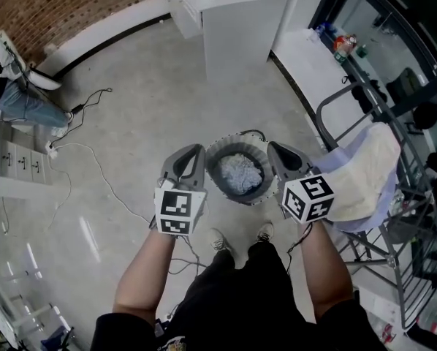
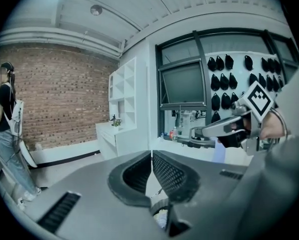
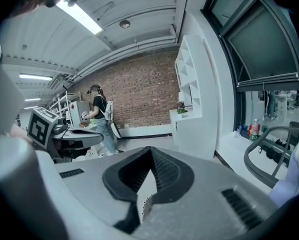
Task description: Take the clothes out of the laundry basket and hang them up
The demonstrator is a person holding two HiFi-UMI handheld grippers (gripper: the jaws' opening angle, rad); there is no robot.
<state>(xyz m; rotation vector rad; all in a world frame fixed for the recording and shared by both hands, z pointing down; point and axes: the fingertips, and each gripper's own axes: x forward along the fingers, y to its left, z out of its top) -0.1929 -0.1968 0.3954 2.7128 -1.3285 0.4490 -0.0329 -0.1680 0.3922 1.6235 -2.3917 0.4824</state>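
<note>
Flanking laundry basket, left claw, right claw both closed, empty, hiding its sides.

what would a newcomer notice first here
The left gripper and right gripper, jaws shut and empty, flank a grey laundry basket on the floor, mid head view, with pale blue clothes bunched inside. At right stands a metal drying rack with pale cloth draped over it.
</note>
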